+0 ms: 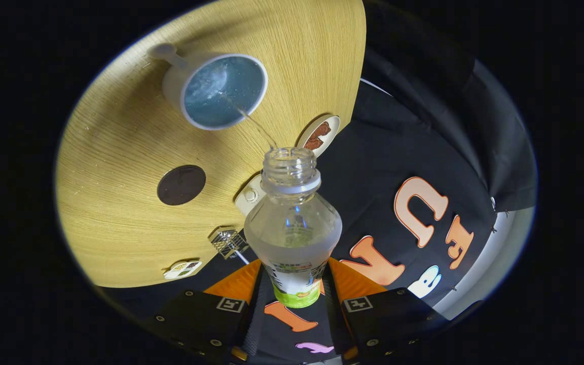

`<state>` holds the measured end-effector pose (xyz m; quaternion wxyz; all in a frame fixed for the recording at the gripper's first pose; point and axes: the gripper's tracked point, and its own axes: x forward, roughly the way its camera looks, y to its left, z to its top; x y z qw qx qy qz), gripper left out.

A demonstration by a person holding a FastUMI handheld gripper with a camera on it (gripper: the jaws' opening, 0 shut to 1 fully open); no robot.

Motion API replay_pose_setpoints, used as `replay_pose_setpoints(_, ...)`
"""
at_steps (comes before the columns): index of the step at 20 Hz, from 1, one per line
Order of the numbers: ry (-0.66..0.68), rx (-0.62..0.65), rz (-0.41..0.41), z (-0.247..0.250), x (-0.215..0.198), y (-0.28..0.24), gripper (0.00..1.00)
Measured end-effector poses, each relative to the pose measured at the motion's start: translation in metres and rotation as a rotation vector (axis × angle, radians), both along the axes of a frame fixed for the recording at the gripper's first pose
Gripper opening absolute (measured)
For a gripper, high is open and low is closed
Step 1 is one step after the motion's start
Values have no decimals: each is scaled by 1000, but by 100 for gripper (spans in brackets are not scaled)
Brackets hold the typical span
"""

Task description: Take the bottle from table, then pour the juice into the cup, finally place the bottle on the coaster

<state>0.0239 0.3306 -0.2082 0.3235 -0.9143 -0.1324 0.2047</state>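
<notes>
**Bottle tipped, stream running into the cup**

The hand-held gripper (294,299) sits at the bottom centre of the frame, rolled so that the table (119,152) fills the upper left and the booth's black wall the right. Its two fingers are closed against the lower, labelled part of a clear plastic bottle (292,228), one on each side, and the bottle rises from between them toward the middle of the frame with its uncapped threaded neck pointing away from the camera. A thin stream of clear liquid (251,121) leaves the mouth and arcs up and left into a white cup (216,88) with a blue inside and a handle on its far left side; the liquid pools in the cup.

The cup stands well inside the wooden table, in the upper centre-left of the frame. A dark round coaster (181,185) lies left of the bottle's neck, apart from the cup, with bare wood all round it. Along the table's edge, which runs down the middle of the frame, lie a round printed coaster (320,134) just beyond the bottle's mouth, a white round object (249,197) partly hidden behind the bottle's shoulder, a small metal wire piece (228,242) and a small white tag (182,269) at the lower left.
</notes>
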Motion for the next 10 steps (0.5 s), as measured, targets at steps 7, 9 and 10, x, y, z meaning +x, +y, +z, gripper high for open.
replay_pose_setpoints(7,-2,-8,10,-3,-2,2,56)
replay_pose_setpoints(9,3,1,7,-5,-3,2,56)
replay_pose_setpoints(10,10,9,3,-7,-4,1,56)
